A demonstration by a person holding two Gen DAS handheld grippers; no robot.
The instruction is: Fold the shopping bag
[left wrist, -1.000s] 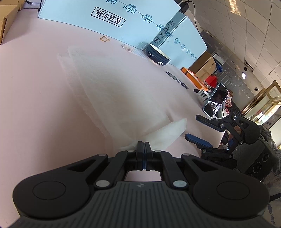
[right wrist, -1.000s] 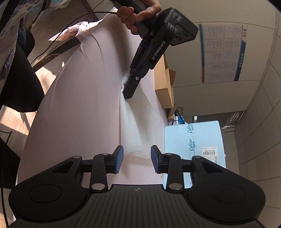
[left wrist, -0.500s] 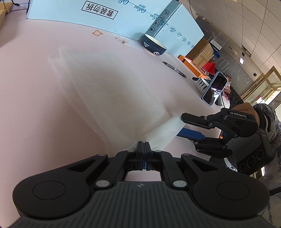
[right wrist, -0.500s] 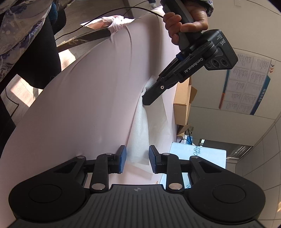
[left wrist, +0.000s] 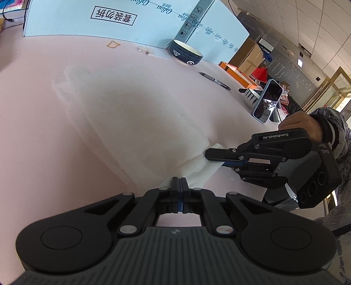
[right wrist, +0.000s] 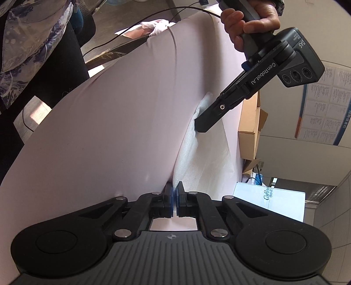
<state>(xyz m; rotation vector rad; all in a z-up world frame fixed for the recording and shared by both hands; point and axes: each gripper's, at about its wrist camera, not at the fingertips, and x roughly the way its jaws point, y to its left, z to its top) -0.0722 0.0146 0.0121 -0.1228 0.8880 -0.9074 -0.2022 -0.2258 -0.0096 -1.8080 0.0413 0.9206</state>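
A: Where's the shopping bag [left wrist: 140, 122]?
B: Lying flat on the pink bench [left wrist: 39, 136], a thin white see-through sheet spread from the near edge toward the far side. Its near end is bunched into a strip.

A: Left hand-held gripper [left wrist: 179, 182]?
B: Jaws pressed together, pinching the near corner of the bag. The white film comes out just beyond its tips.

A: And the right hand-held gripper [right wrist: 174, 189]?
B: Closing on the bag's edge. In its own view the film runs straight between the blue pads [right wrist: 169, 194] with barely a slit left, pinched. From the left view it sits to the right, tips on the folded white corner, a hand [left wrist: 302, 125] in a patterned sleeve gripping the handle.

A: Anything else on the bench?
B: Far side: a dark bowl [left wrist: 186, 54] in front of a pale blue box [left wrist: 105, 19], a pen [left wrist: 215, 80] right of the bowl, a phone [left wrist: 266, 100] propped upright further right. Brown cartons [right wrist: 250, 131] beyond the bag in the right view.
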